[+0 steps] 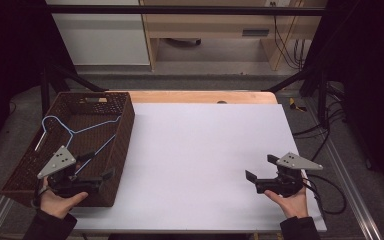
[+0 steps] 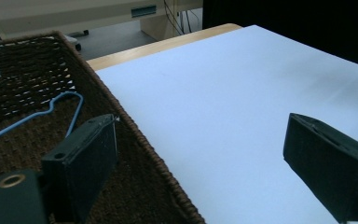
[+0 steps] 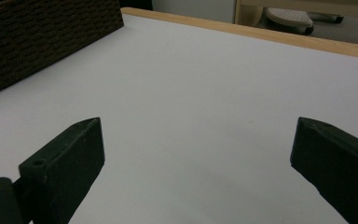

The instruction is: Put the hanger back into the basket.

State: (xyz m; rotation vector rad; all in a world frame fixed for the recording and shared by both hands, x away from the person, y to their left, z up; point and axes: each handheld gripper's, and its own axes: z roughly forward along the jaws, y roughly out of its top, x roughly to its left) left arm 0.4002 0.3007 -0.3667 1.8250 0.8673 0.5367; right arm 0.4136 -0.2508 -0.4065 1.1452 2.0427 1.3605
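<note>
One basket (image 1: 122, 127) of dark brown woven wicker, rectangular with sloping walls and a cut-out handle slot in its far end, sits on the left part of the table, partly over the edge of a smooth white sheet (image 1: 205, 160) that covers most of the pale wooden tabletop (image 1: 200, 96). Inside the basket lies one hanger (image 1: 77, 131) of thin light-blue wire, triangular, with its hook toward the far left corner; it rests flat on the woven floor, free of any grip. In the left gripper view its bent blue wire (image 2: 60, 105) shows against the coarse weave, just beyond the near jaw. The left gripper (image 1: 96, 170), matte black with a grey three-cornered plate on top, is over the basket's near right corner with its jaws spread wide and nothing between them; one jaw stands above the basket, the other above the sheet. The right gripper (image 1: 259, 167), of the same build, hovers over the sheet's right part, jaws also spread wide and holding nothing. Two grippers, two blocky black jaws each.
</note>
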